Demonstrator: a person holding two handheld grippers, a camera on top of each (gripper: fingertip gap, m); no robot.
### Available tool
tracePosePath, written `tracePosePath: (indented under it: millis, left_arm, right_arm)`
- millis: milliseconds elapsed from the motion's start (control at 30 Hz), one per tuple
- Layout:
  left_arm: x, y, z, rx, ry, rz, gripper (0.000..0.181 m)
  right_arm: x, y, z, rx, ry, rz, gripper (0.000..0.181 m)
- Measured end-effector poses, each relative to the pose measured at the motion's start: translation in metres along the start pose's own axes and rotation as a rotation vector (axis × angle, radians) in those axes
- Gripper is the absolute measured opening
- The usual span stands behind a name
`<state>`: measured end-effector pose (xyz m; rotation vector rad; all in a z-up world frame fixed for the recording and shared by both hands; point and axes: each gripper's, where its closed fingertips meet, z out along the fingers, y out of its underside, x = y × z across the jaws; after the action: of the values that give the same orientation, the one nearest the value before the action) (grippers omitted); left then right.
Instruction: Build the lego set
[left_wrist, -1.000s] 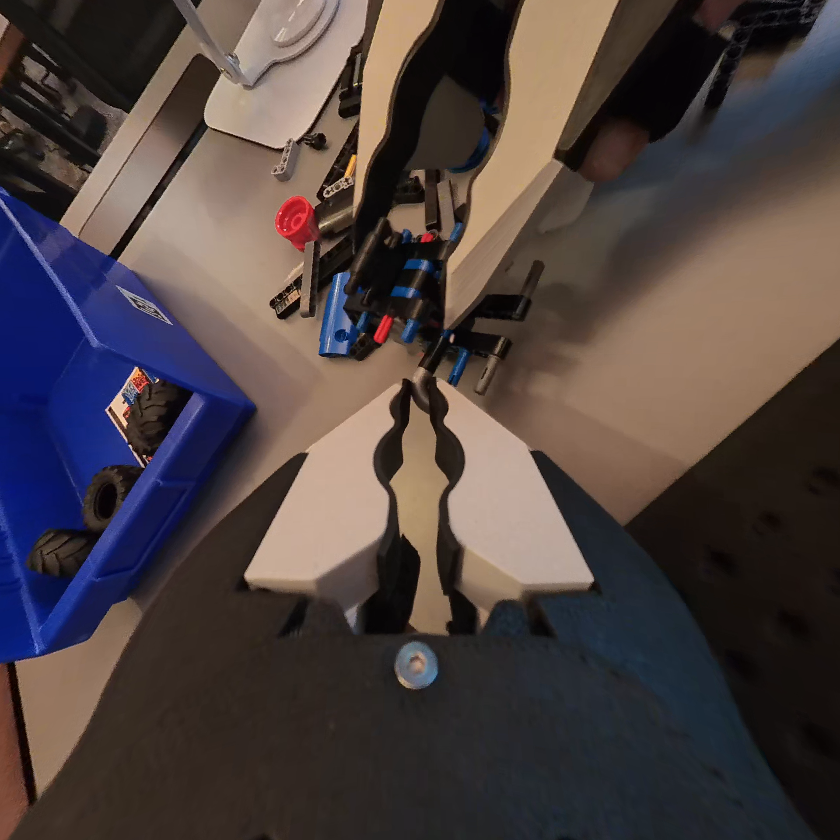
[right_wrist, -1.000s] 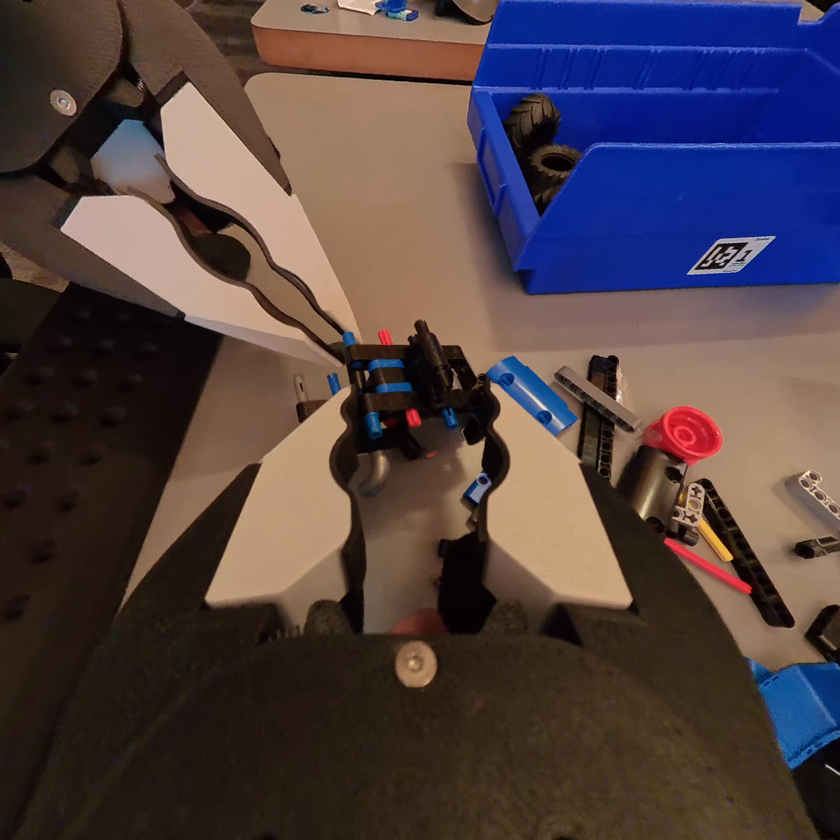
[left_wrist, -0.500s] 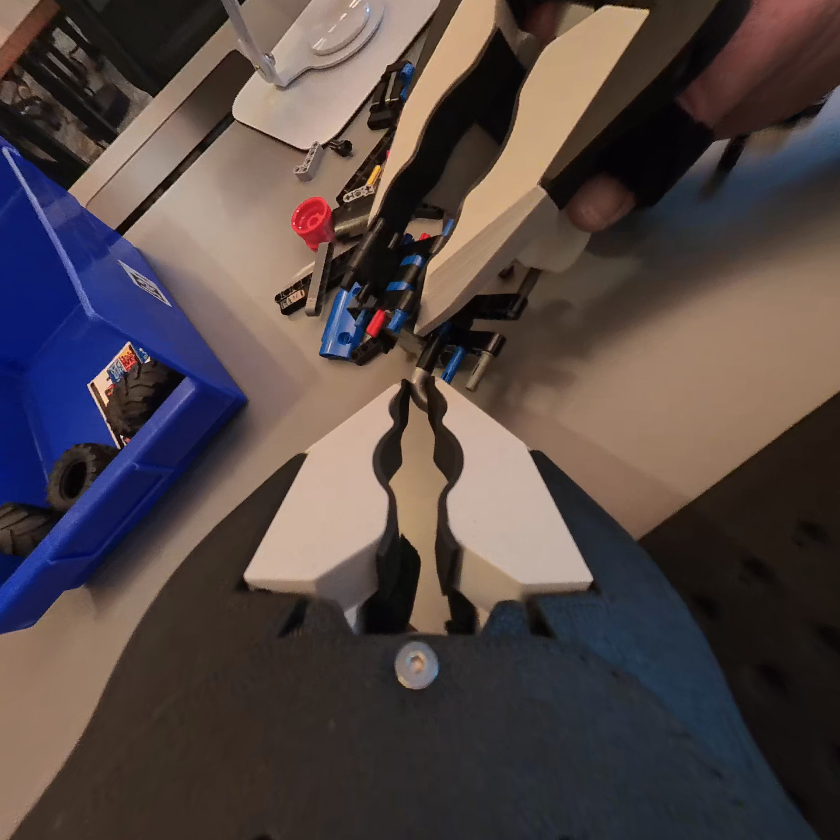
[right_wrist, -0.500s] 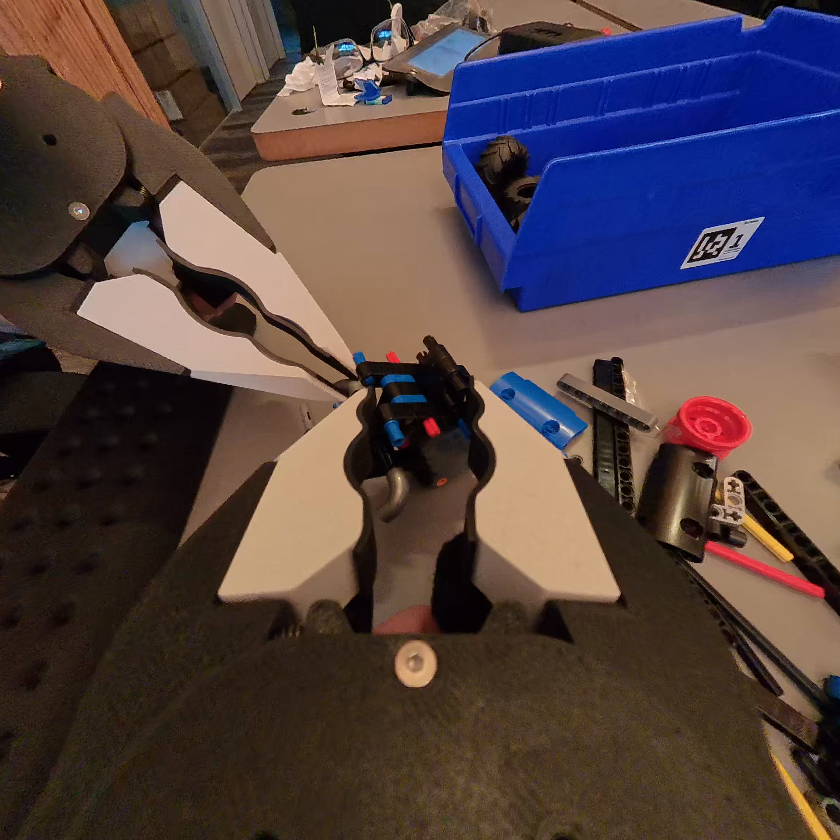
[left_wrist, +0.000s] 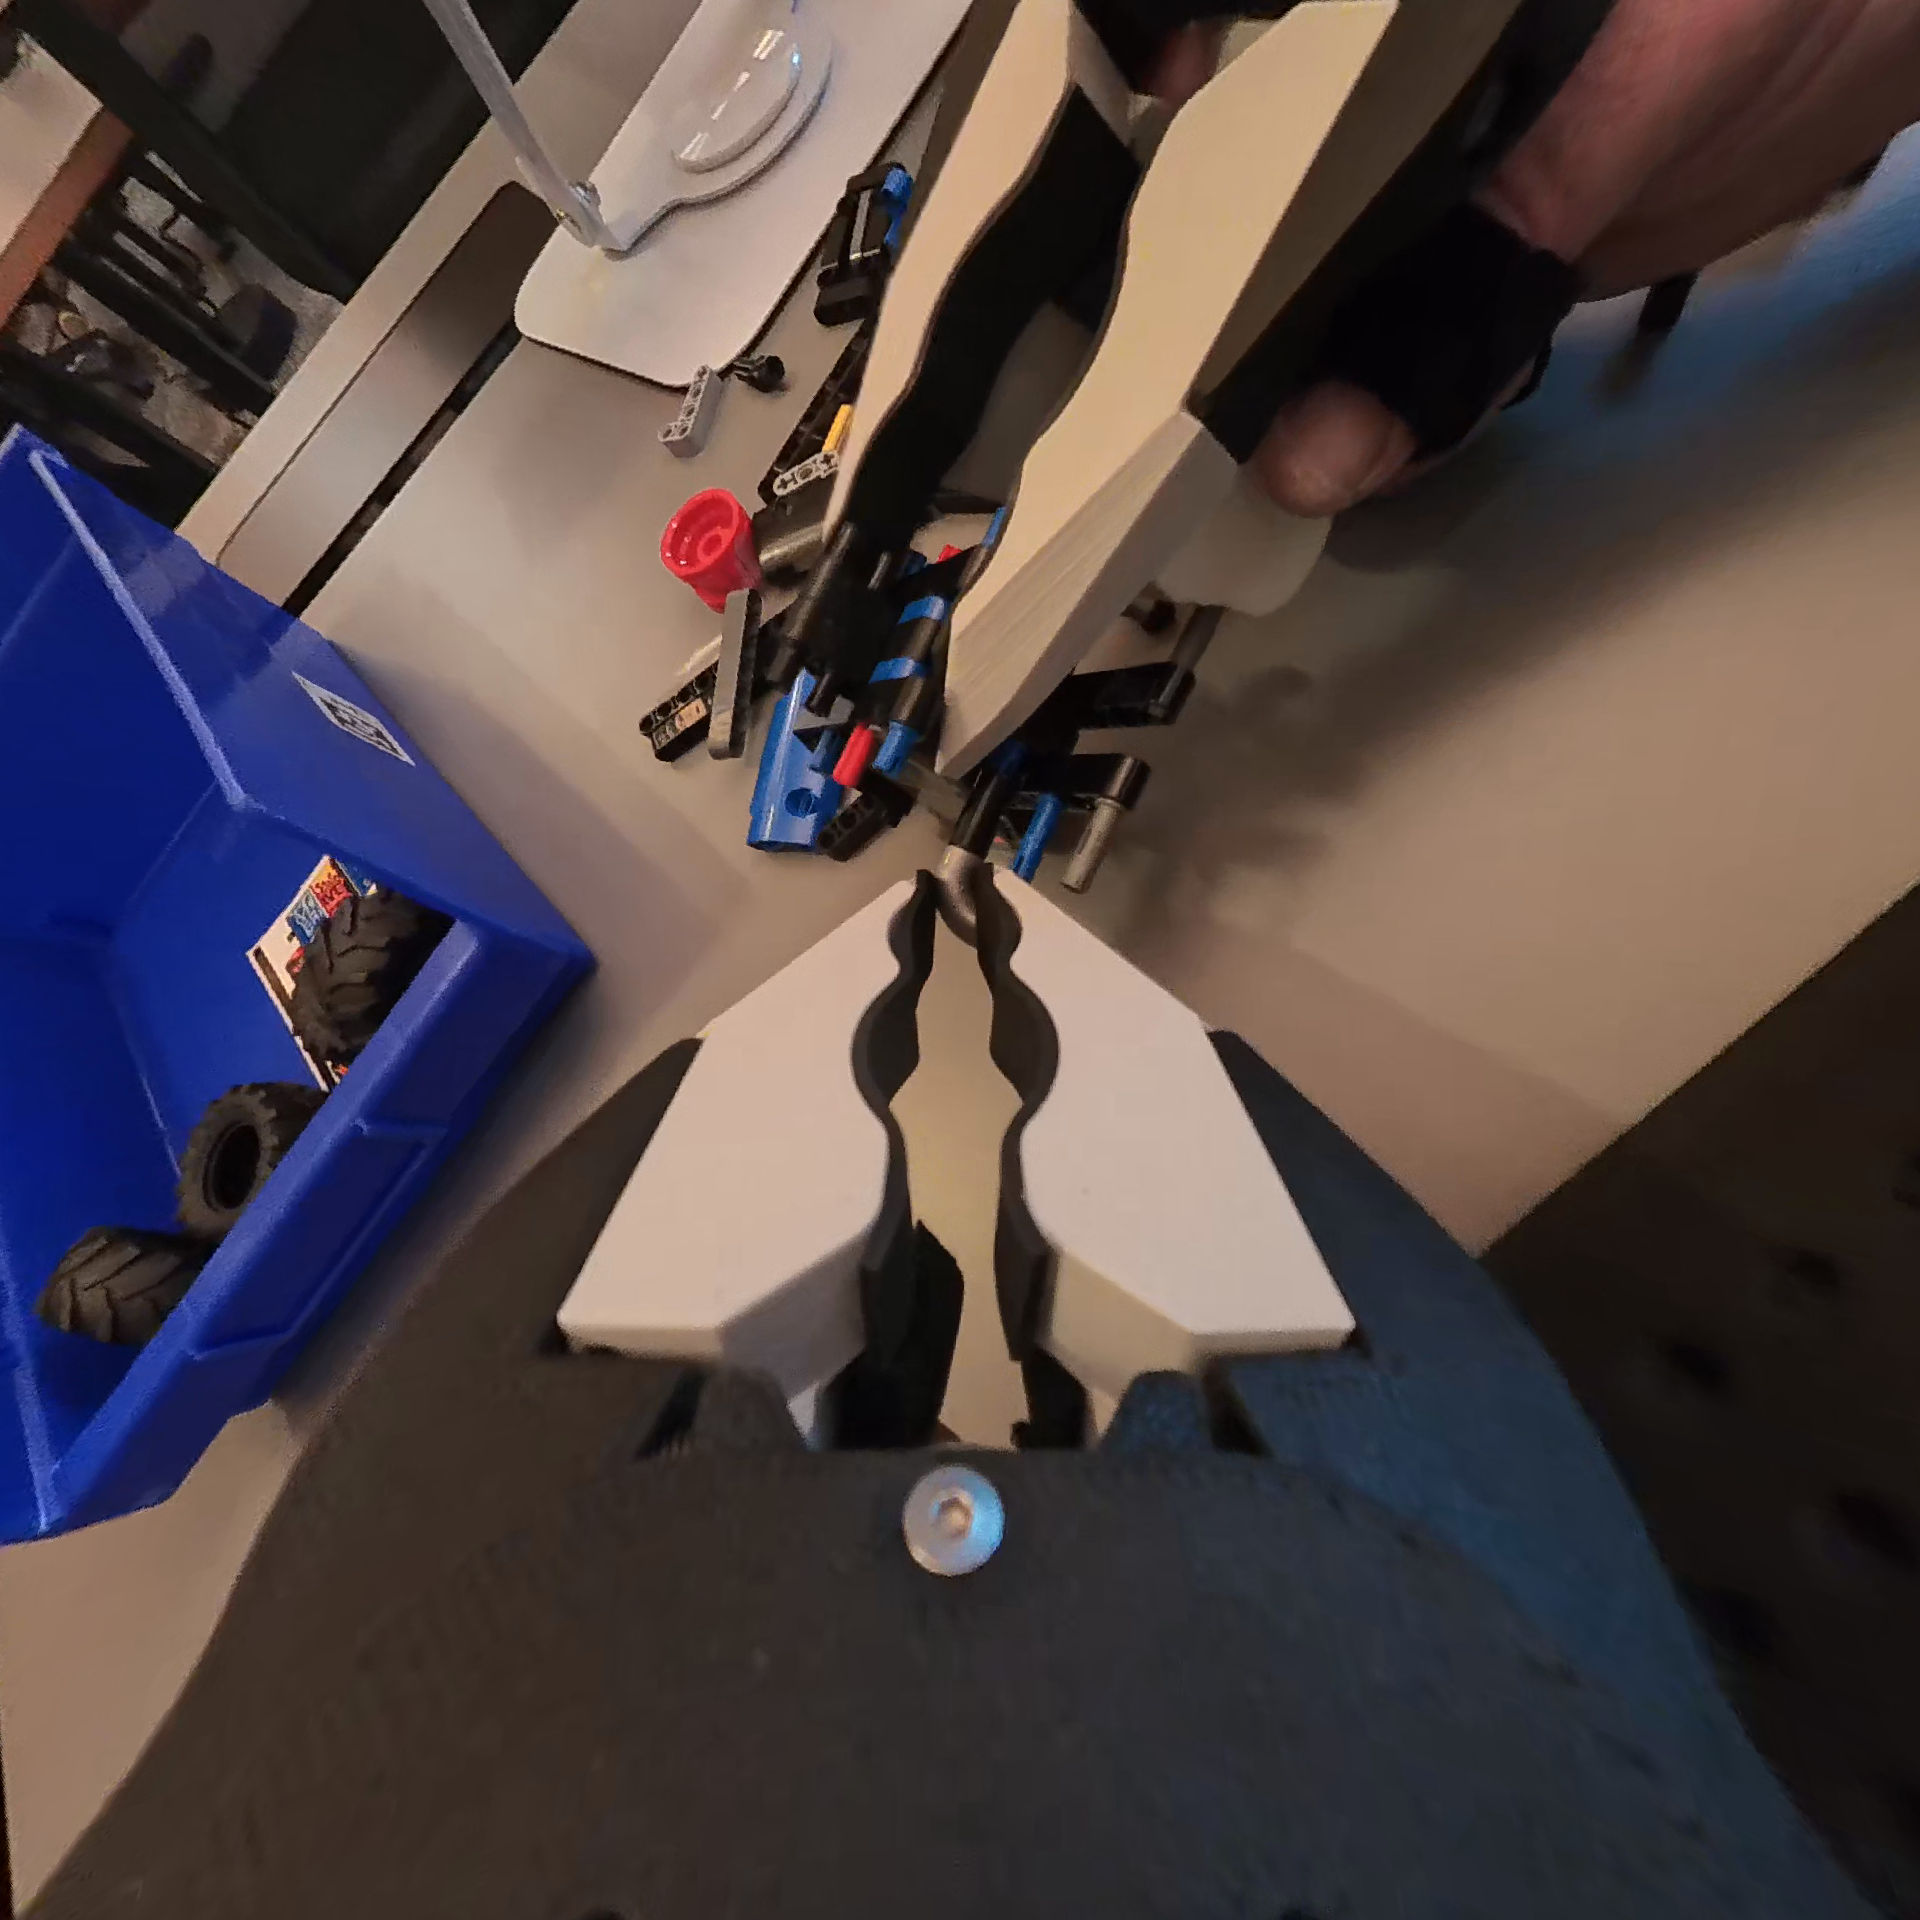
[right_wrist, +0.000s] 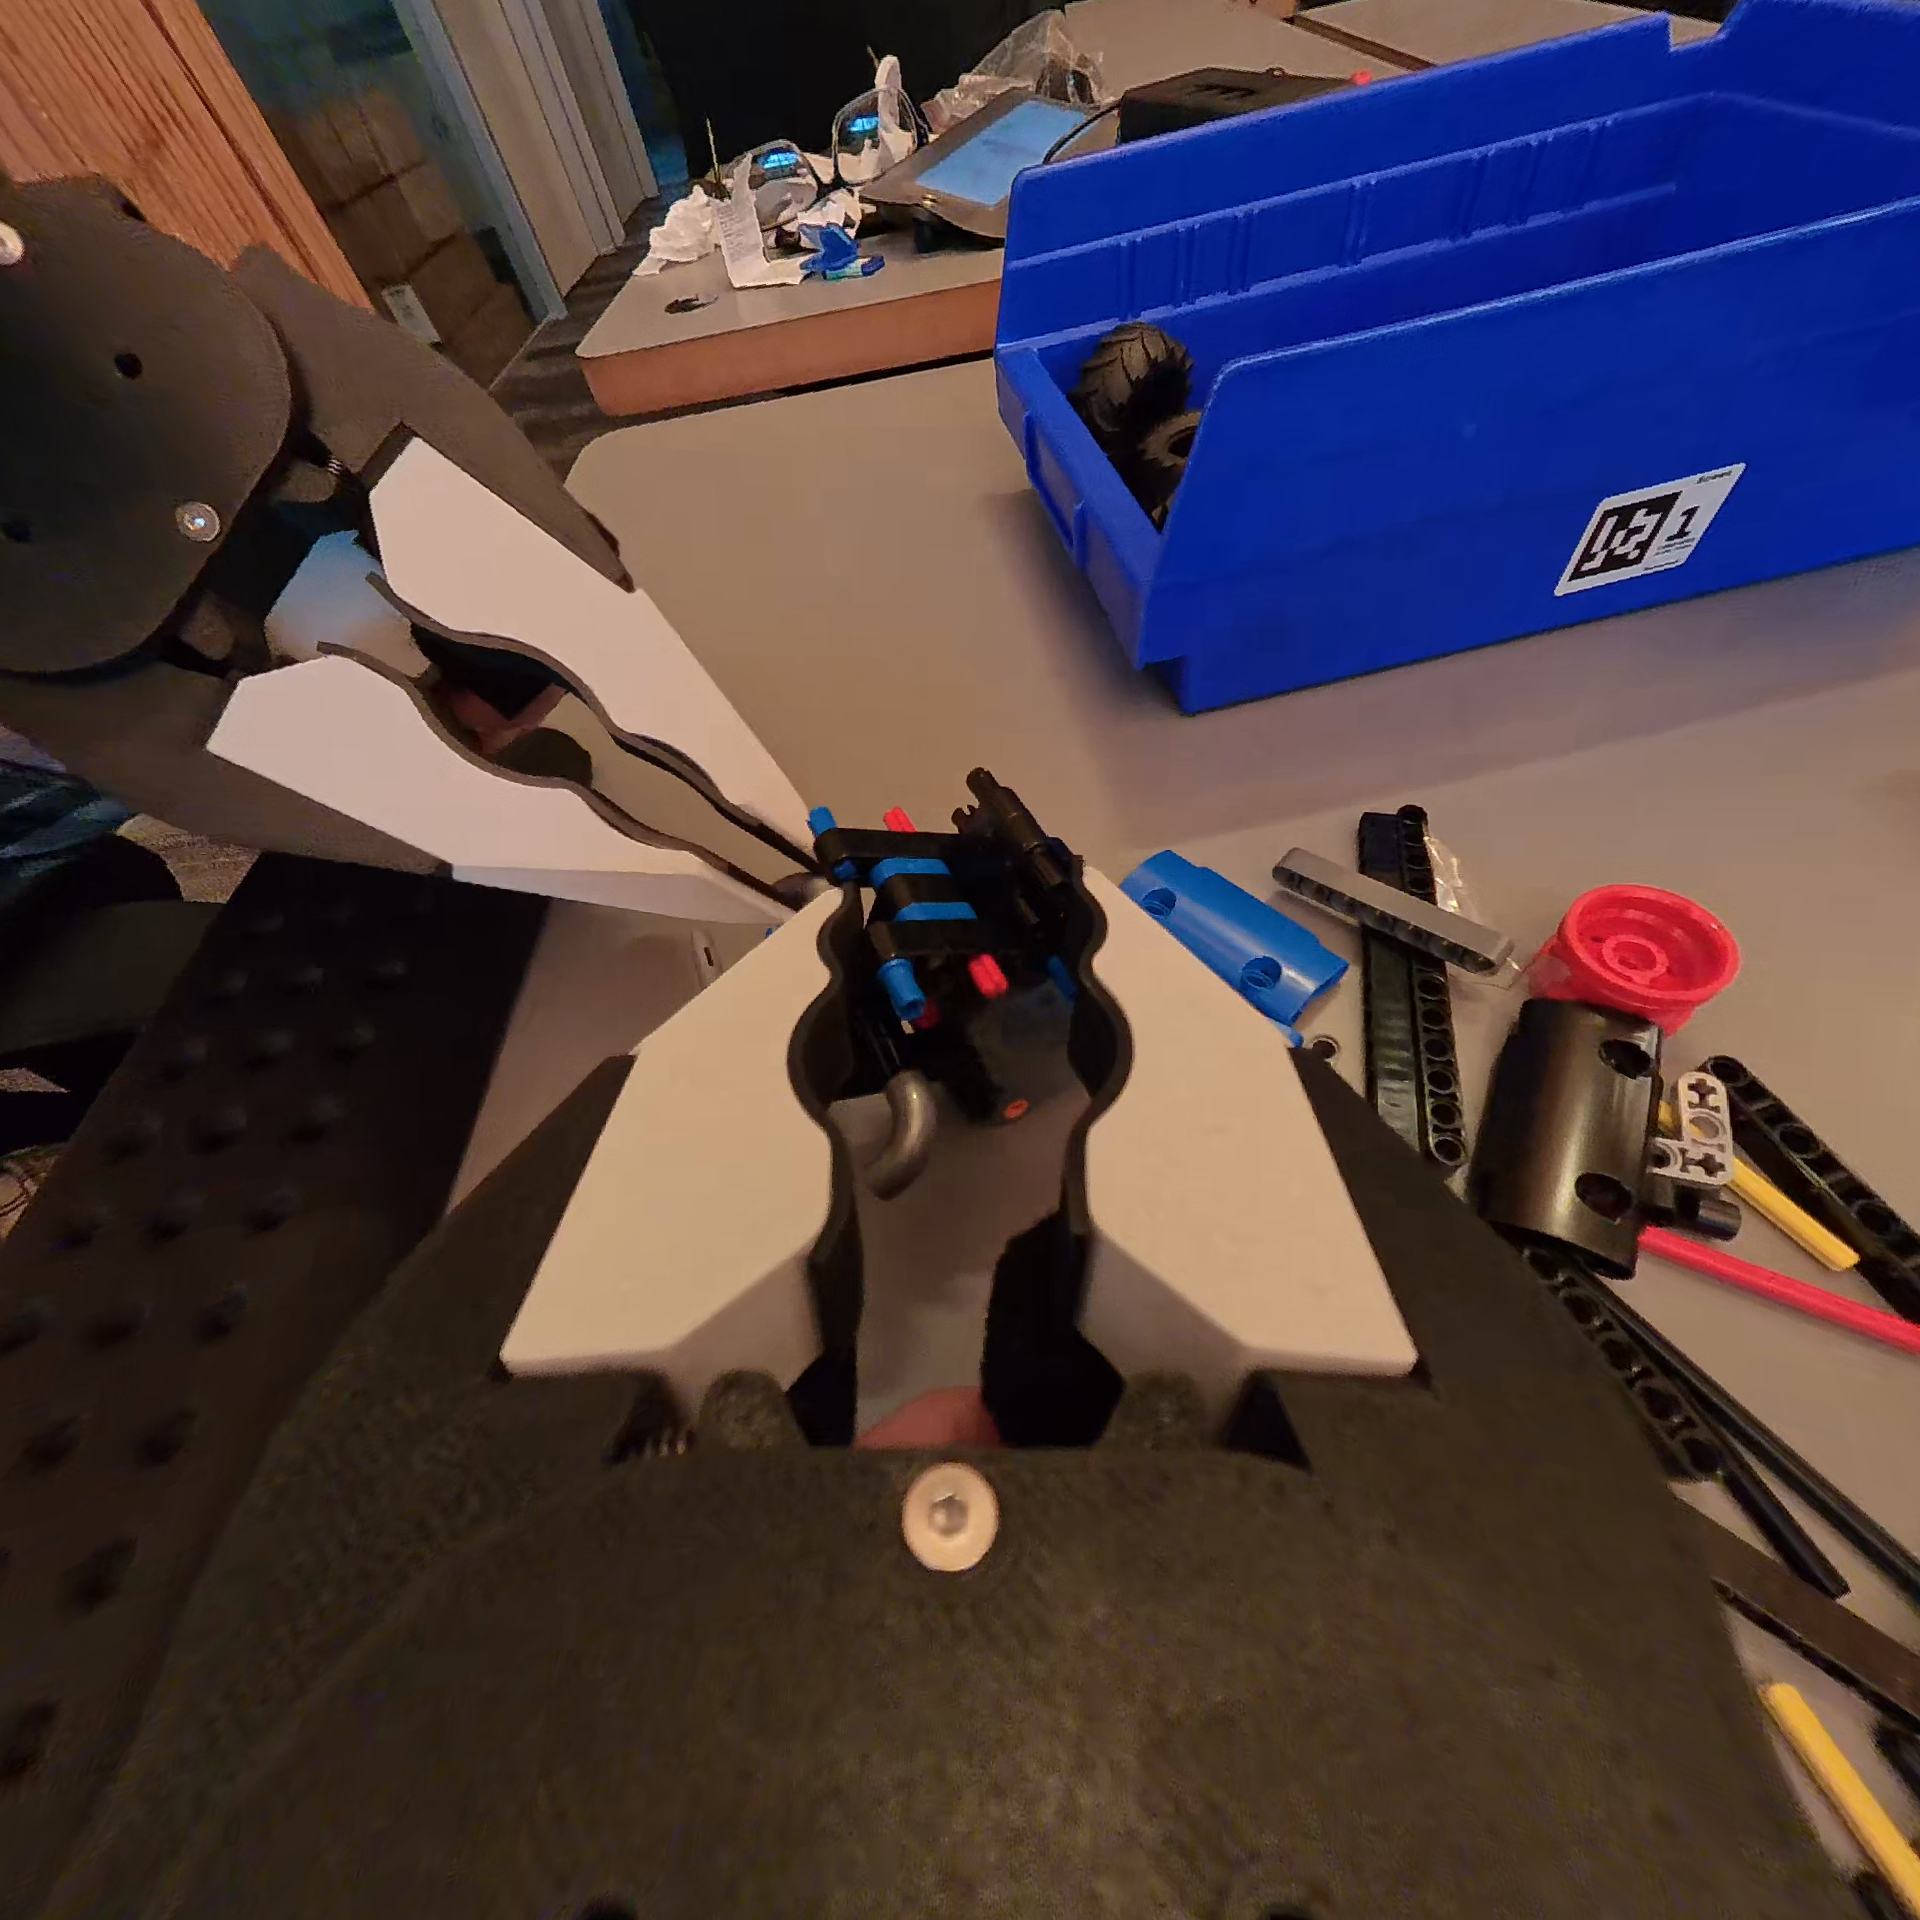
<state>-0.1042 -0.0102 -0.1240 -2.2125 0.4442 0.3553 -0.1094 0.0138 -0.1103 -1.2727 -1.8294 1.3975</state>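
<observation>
Mating a small part to the sub-assembly, as we judge it. Our right tongs (right_wrist: 961, 935) pinch the black-and-blue lego assembly (right_wrist: 951, 935), raised just above the tabletop (right_wrist: 831, 582). Our left tongs (left_wrist: 956, 899) are pressed together on a small grey curved piece (left_wrist: 958, 883) at its near end. Loose beams (right_wrist: 1403, 977), a red wheel hub (right_wrist: 1636, 951) and the blue bin (right_wrist: 1455, 416) lie beyond. Next we must seat the piece squarely, holding the assembly steady.

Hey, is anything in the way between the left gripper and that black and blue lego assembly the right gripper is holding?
Nothing visible. The left gripper is already pinching a small grey curved piece at its tips, right at the edge of the lego assembly, which the right gripper holds between its fingers.
</observation>
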Motion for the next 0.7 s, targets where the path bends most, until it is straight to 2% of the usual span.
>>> tracePosePath:
  millis: [133, 467, 600, 700]
  left_arm:
    - [0.002, 0.004, 0.007, -0.009, 0.021, 0.038, 0.005]
    - [0.0, 0.001, 0.001, -0.042, -0.013, 0.081, 0.004]
    - [-0.003, -0.011, -0.005, 0.002, -0.027, 0.067, 0.005]
    - [-0.004, -0.008, -0.004, -0.048, -0.045, 0.106, 0.005]
  right_arm:
    - [-0.001, 0.0, 0.001, -0.001, -0.003, -0.002, 0.038]
    - [0.001, -0.001, 0.001, 0.002, 0.009, 0.005, 0.038]
    - [0.002, 0.0, 0.001, 0.002, 0.017, -0.005, 0.037]
    - [0.002, -0.001, 0.002, 0.003, 0.026, -0.005, 0.037]
